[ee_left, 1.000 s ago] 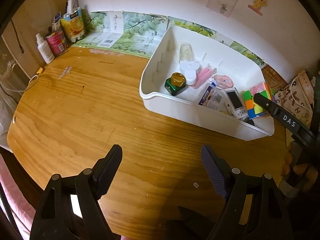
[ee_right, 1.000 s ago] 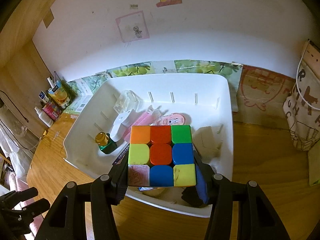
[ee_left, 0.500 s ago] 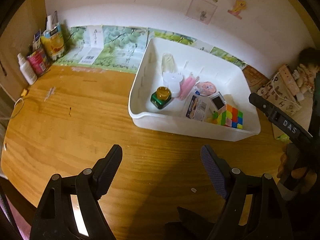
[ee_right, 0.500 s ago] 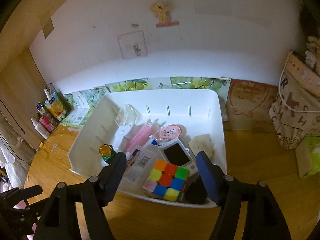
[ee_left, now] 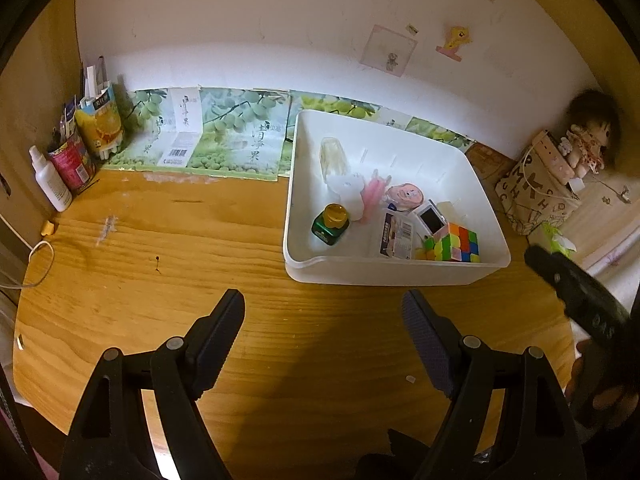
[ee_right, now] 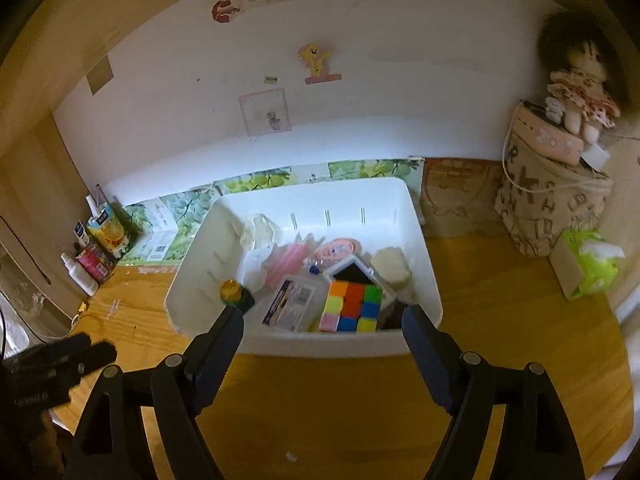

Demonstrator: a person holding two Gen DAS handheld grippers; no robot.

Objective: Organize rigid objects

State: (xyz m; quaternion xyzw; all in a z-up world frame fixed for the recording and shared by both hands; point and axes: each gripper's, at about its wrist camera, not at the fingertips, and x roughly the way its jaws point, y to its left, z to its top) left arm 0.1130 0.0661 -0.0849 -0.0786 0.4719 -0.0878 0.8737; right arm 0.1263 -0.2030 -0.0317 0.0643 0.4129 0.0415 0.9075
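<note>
Left gripper (ee_left: pixel 323 312): jaws wide apart, nothing between, angled downward. Right gripper (ee_right: pixel 322 326): jaws just opened wide, nothing between the pads, angled downward.

The bin (ee_left: pixel 394 274) stands on the table (ee_left: pixel 168 264), toward its far right, with its far wall near the printed sheets (ee_left: pixel 224 136) that line the base of the back wall. Inside the bin, the puzzle cube (ee_left: pixel 456 244) lies in the near right corner, against the near wall. The small device (ee_left: pixel 431 219) lies just behind the cube, touching it. The card pack (ee_left: pixel 396 236) lies directly left of the cube. The small bottle (ee_left: pixel 331 225) stands near the left wall. At the table's far left corner, the spray bottle (ee_left: pixel 50 180), the can (ee_left: pixel 72 162) and the carton (ee_left: pixel 102 124) stand together.
</note>
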